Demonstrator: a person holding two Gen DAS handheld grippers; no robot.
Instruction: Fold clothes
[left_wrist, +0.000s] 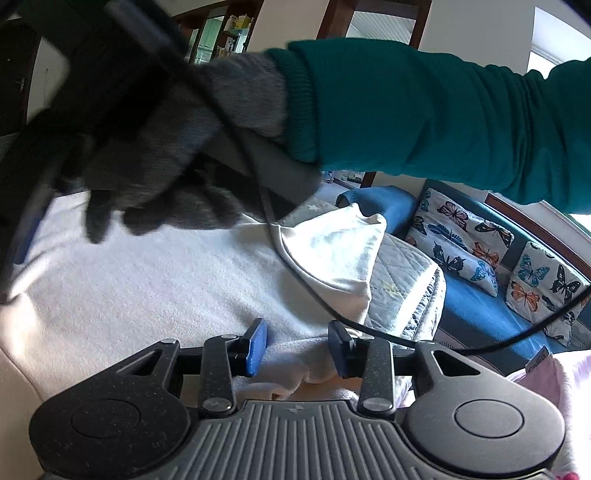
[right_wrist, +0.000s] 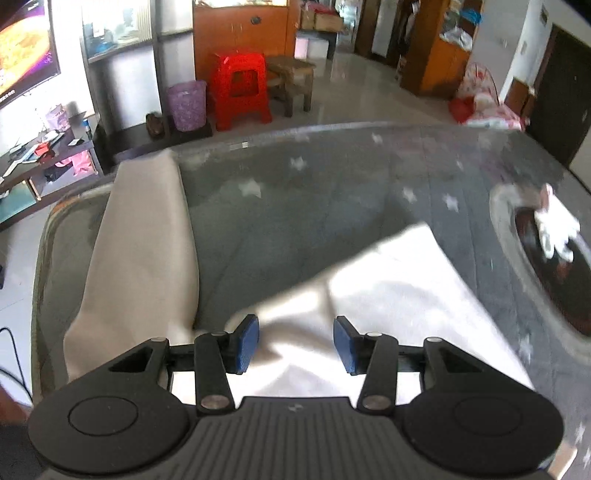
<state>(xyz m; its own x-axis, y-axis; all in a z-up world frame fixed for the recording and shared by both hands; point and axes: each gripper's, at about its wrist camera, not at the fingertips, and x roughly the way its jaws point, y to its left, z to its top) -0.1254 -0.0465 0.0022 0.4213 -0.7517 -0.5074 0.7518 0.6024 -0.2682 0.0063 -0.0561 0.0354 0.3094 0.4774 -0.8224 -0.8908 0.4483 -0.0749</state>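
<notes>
Left gripper: its blue pads stood spread apart, with nothing pinched between them; a fold of white cloth lay just beneath the gap.
Right gripper: its pads were likewise spread, hovering over pale cloth, gripping nothing.
White garment: spread flat ahead of the left gripper; in the right wrist view its pale fabric ran from under the pads forward and to the right.
Cream garment: ahead and to the right of the left gripper, bunched upward, a curved hem showing.
Beige cloth: ahead and to the left of the right gripper, lying as a long folded strip.
Grey star-print cover: beyond the right gripper, under both cloths.
Gloved hand: above and ahead of the left gripper, grey-gloved with a teal sleeve, blurred, holding the other dark tool.
Black cable: crossed over the cream garment toward the left gripper's right side.
Butterfly cushions: far right of the left gripper, on a blue sofa.
Red stool: well beyond the right gripper, on the floor.
</notes>
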